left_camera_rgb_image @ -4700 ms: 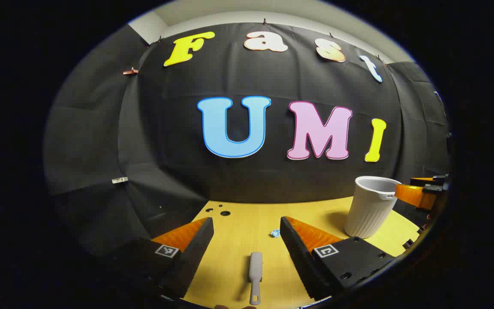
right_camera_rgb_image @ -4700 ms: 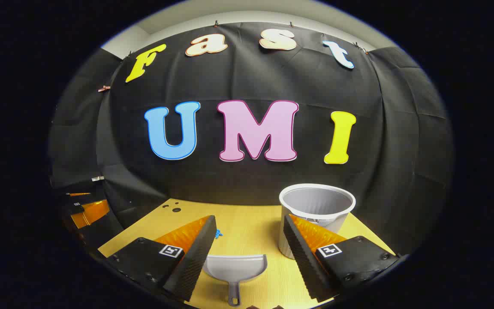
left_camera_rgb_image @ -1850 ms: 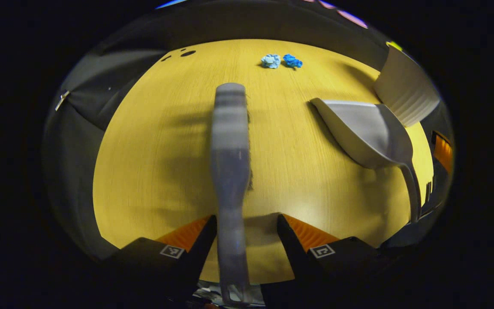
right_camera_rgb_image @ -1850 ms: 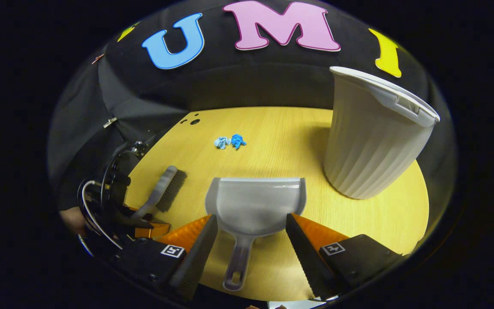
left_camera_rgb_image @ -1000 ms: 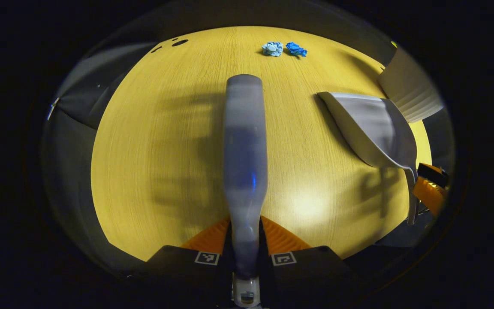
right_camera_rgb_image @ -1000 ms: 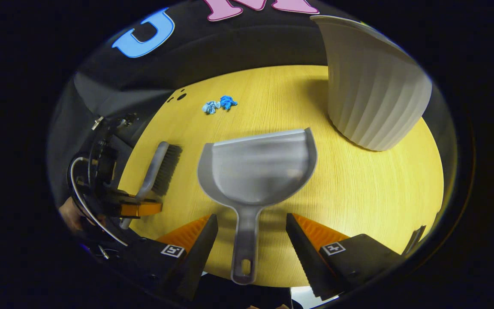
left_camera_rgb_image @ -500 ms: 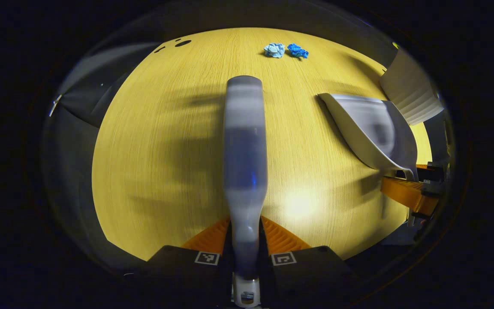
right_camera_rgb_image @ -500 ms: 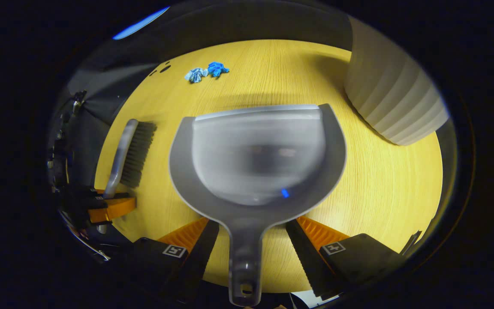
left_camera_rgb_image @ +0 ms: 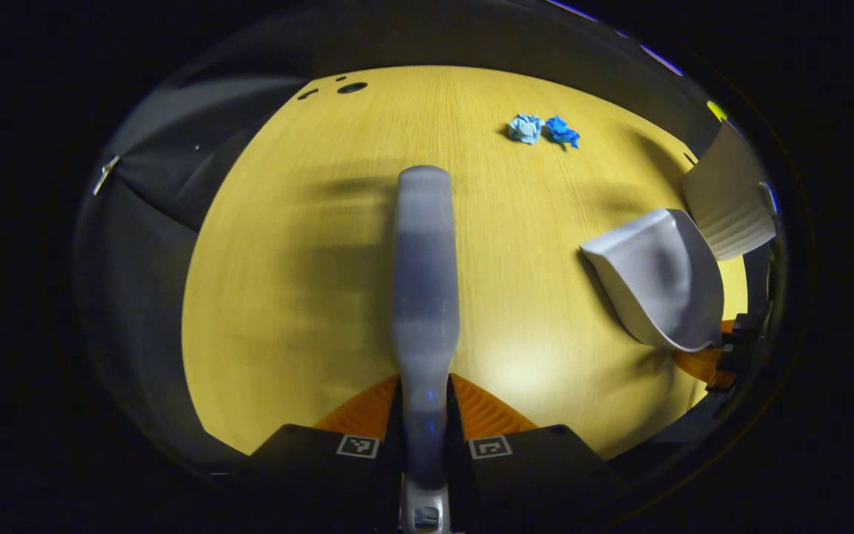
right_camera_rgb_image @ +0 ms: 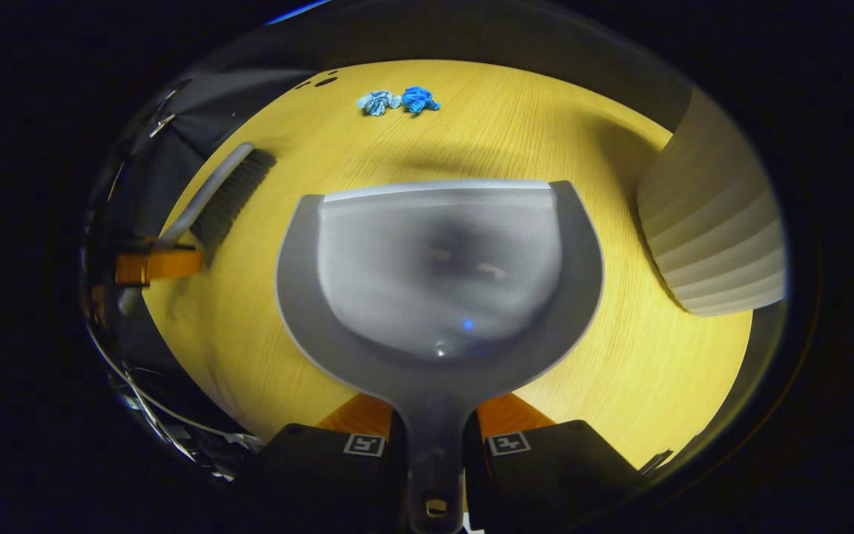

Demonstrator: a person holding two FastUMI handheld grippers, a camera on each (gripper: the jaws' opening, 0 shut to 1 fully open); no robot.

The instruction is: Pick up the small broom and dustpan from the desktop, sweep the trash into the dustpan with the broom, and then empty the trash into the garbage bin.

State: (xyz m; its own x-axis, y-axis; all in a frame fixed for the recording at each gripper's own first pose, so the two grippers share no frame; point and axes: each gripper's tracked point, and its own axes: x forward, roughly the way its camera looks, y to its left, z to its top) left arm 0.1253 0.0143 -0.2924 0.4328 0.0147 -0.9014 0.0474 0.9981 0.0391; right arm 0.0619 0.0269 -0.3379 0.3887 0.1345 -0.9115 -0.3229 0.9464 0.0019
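Note:
In the left gripper view, my left gripper (left_camera_rgb_image: 425, 404) is shut on the handle of the small grey broom (left_camera_rgb_image: 423, 274), which points away over the yellow desktop (left_camera_rgb_image: 293, 267). Two crumpled blue scraps of trash (left_camera_rgb_image: 542, 130) lie at the far side. In the right gripper view, my right gripper (right_camera_rgb_image: 434, 423) is shut on the handle of the grey dustpan (right_camera_rgb_image: 438, 274), its mouth facing the trash (right_camera_rgb_image: 397, 101). The dustpan (left_camera_rgb_image: 657, 285) also appears at the right of the left gripper view, and the broom (right_camera_rgb_image: 216, 196) with the left gripper (right_camera_rgb_image: 153, 265) at the left of the right gripper view.
A white ribbed garbage bin (right_camera_rgb_image: 716, 230) stands on the desktop (right_camera_rgb_image: 642, 371) to the right of the dustpan; the bin (left_camera_rgb_image: 731, 200) sits at the right edge in the left gripper view. Small dark holes (left_camera_rgb_image: 349, 87) mark the far left corner of the desktop.
My right gripper has shut on the dustpan's handle; half a second ago its fingers stood apart. The left gripper, with the broom in it, has turned so the trash sits farther right.

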